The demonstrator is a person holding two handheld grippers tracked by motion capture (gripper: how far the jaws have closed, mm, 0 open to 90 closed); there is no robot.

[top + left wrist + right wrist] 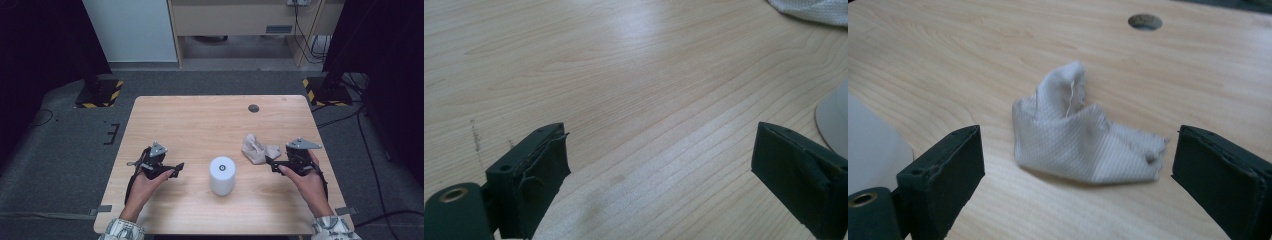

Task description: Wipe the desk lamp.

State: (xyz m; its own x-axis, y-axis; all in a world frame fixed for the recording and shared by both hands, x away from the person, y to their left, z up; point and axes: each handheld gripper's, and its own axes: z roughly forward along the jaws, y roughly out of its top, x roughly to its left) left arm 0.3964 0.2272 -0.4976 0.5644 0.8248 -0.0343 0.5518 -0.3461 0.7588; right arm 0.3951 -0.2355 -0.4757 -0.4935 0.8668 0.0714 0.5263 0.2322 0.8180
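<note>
A white cylinder (222,175) stands upright at the middle front of the wooden table (200,120). A crumpled pale cloth (257,148) lies to its right; the right gripper view shows this cloth (1083,142) bunched up just ahead of the jaws. My right gripper (274,163) is open, its jaws wide apart on either side of the cloth's near edge, touching nothing. My left gripper (176,169) sits left of the cylinder, open and empty over bare wood. In the left gripper view the cylinder's edge (834,120) shows at the right and the cloth (814,10) at the top.
A round cable hole (253,108) is set in the table's far right part. Beyond the table are grey carpet, black stands with yellow-striped bases (100,92) and a wooden desk (235,20) with cables.
</note>
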